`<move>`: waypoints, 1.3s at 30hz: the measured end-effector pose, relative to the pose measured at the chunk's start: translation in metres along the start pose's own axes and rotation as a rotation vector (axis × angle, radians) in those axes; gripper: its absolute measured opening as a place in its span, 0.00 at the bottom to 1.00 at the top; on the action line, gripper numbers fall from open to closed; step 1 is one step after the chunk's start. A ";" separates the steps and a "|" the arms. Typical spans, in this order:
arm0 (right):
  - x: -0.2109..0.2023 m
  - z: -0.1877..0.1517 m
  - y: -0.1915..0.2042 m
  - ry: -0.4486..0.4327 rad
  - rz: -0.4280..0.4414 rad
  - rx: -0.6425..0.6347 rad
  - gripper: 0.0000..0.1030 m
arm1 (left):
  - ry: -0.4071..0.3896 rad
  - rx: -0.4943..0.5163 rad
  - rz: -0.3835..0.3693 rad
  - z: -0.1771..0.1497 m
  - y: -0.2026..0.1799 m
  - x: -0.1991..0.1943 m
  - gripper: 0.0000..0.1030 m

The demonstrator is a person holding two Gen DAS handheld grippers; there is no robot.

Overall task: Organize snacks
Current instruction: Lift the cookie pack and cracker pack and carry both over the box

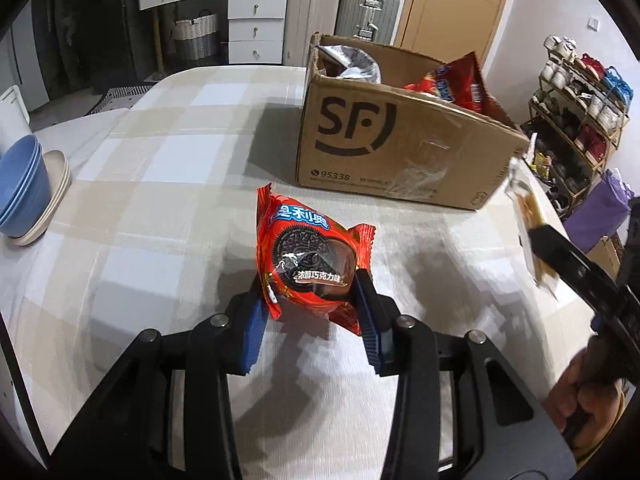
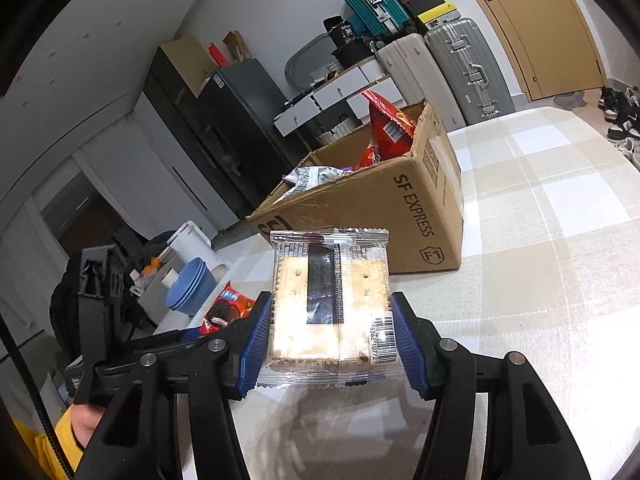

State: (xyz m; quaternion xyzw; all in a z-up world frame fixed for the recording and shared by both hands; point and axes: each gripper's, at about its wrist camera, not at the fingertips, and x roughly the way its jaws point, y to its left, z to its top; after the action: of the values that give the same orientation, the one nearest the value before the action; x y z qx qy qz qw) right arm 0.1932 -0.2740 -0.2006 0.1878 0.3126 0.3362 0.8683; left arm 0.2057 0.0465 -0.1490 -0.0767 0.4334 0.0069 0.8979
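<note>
My left gripper [image 1: 310, 294] is shut on a red Oreo packet [image 1: 310, 258] and holds it above the checked tablecloth, in front of the cardboard SF box [image 1: 384, 148]. My right gripper [image 2: 331, 320] is shut on a clear cracker packet [image 2: 330, 300], held above the table in front of the same box [image 2: 384, 216]. The box is open and holds a red snack bag [image 1: 456, 84] and a silver bag [image 1: 352, 64]. The right gripper with the crackers [image 1: 528, 216] shows at the right edge of the left wrist view. The Oreo packet [image 2: 228, 310] shows in the right wrist view.
Stacked blue bowls [image 1: 22, 184] and beige plates [image 1: 56, 196] sit at the table's left edge. A shoe rack [image 1: 576, 120] stands to the right. Drawers, suitcases [image 1: 366, 8] and a door stand behind the table.
</note>
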 end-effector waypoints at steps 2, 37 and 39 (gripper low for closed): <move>-0.011 -0.002 0.008 -0.011 -0.006 -0.005 0.56 | -0.014 0.005 0.000 -0.004 0.000 -0.010 0.36; -0.072 0.094 0.123 -0.135 0.004 -0.184 0.56 | -0.315 0.105 -0.136 0.060 -0.003 -0.192 0.36; -0.065 0.108 0.121 -0.133 -0.011 -0.190 0.56 | -0.320 0.111 -0.160 0.078 -0.007 -0.191 0.37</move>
State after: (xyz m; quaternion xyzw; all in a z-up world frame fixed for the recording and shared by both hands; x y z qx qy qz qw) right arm 0.1712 -0.2472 -0.0292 0.1248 0.2222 0.3462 0.9029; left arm 0.1478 0.0615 0.0482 -0.0590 0.2772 -0.0763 0.9560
